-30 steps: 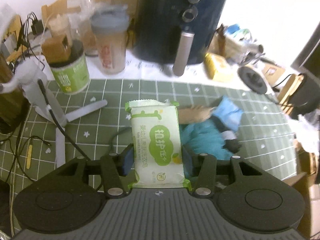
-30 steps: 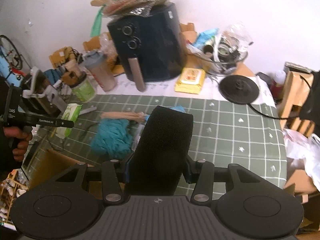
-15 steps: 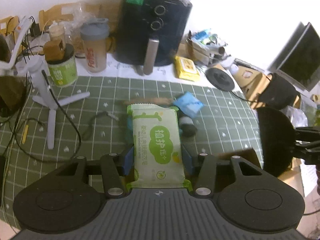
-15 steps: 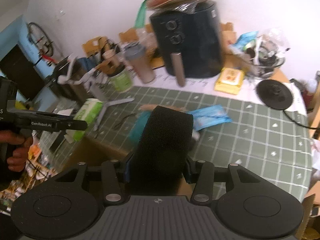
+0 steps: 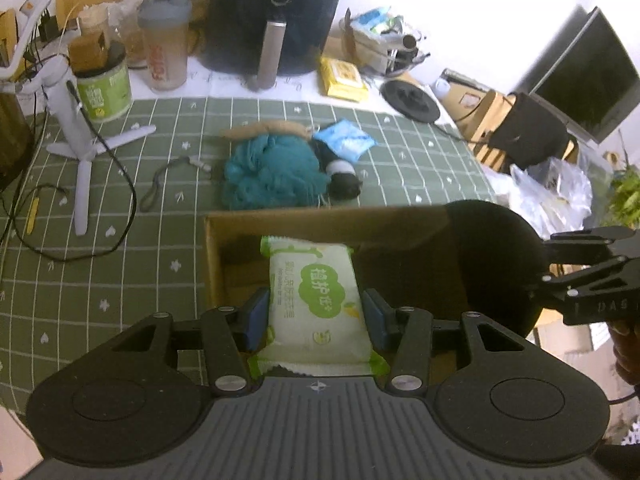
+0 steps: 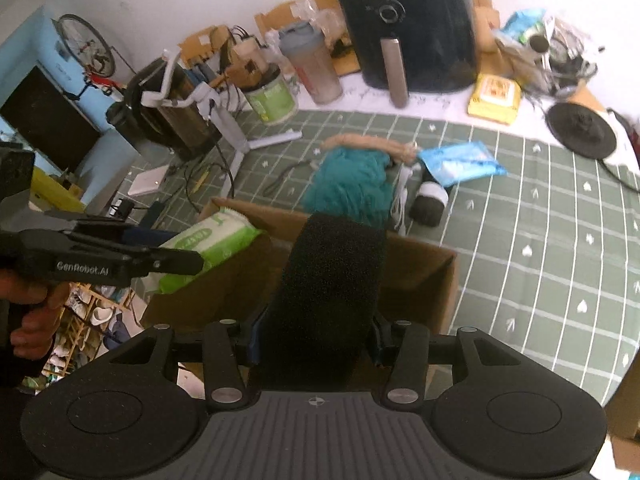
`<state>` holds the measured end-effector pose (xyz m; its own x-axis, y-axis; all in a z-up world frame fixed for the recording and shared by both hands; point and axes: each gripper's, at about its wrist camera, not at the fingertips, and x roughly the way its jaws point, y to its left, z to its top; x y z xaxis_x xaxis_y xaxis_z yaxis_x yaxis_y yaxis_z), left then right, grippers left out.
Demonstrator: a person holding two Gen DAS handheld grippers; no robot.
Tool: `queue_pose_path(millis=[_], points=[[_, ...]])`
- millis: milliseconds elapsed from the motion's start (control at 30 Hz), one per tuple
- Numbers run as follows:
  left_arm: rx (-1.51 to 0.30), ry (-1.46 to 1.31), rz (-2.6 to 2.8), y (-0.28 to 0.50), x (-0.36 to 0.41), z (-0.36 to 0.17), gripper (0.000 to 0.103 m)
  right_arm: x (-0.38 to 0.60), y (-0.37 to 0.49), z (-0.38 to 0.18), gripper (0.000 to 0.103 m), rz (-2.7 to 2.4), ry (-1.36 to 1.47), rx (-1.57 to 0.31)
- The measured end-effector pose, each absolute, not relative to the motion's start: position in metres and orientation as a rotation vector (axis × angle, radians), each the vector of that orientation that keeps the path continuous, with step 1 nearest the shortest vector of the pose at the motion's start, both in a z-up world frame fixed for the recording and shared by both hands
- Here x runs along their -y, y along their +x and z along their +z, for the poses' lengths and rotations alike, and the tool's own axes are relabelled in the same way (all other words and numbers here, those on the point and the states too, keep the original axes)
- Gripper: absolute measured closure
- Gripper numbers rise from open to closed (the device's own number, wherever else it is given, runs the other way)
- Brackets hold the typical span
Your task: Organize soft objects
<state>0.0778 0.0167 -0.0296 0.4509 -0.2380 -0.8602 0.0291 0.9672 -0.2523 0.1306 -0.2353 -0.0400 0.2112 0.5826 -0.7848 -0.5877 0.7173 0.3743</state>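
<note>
1. Cardboard filled the foreground: within the last second you carried both loads off the table and over the open cardboard box (image 5: 212, 264), which had not been under either camera a second earlier.

2. Your left gripper (image 5: 316, 316) stayed closed on the green-and-white wipes pack (image 5: 314, 300), blue pads pressed to both of its long sides. The pack hung over the box's left half, above the brown interior; whether it touched the floor of the box could not be told.

3. Your right gripper (image 6: 316, 340) kept its jaws clamped on the black sponge (image 6: 328, 292), held upright over the box's middle. From the left wrist camera the sponge (image 5: 492, 264) sat just beside the wipes pack, to its right.

4. Left on the green checked tablecloth (image 5: 120, 280) beyond the box were the teal cloth (image 5: 272, 168), a tan fabric piece (image 5: 264, 130), a light-blue packet (image 5: 346, 140) and a black-and-white roll (image 5: 343, 178), all bunched together.

5. Judged from this, two soft items were poised for release into the box and neither had been let go; the cluster on the cloth was still to be collected. Dropping the two side by side looked workable, though the grippers were close enough to bump.
</note>
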Motion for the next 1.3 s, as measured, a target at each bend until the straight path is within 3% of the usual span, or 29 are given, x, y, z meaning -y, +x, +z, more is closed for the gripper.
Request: queue_pose_path(millis=[100,133,167,233,367,800,900,1067,1233,1300], points=[[-1.117,-0.2,-0.169,0.073,-0.017,-0.034,0.054,0.23,0.13,-0.047,0.049,0.779,-0.011,-1.142],[-1.108,-0.195,-0.172,0.071,-0.016,-0.035,0.053,0.228,0.13,-0.049,0.039,0.766,-0.016,-1.147],[-1.101,-0.191,-0.17,0.07,-0.016,-0.035,0.049,0.226,0.128,-0.051,0.021,0.748,-0.022,-1.146],[-1.096,-0.186,-0.165,0.067,-0.017,-0.036,0.034,0.223,0.123,-0.052,0.007,0.727,-0.036,-1.132],[-1.063,-0.193,-0.174,0.057,-0.02,-0.033,0.03,0.217,0.112,-0.052,0.0,0.717,-0.048,-1.125],[-1.028,-0.221,-0.149,0.041,-0.045,-0.032,0.03,0.212,0.093,-0.059,0.0,0.617,-0.021,-1.088],[-1.025,-0.231,-0.14,0.038,-0.052,-0.033,0.03,0.208,0.096,-0.059,0.009,0.597,-0.05,-1.042],[-1.026,-0.253,-0.125,0.033,-0.063,-0.036,0.03,0.194,0.11,-0.082,0.047,0.548,-0.123,-1.054],[-1.026,-0.274,-0.105,0.029,-0.073,-0.037,0.03,0.185,0.121,-0.105,0.062,0.541,-0.116,-1.125],[-1.027,-0.28,-0.095,0.028,-0.077,-0.038,0.03,0.183,0.121,-0.105,0.062,0.541,-0.106,-1.124]])
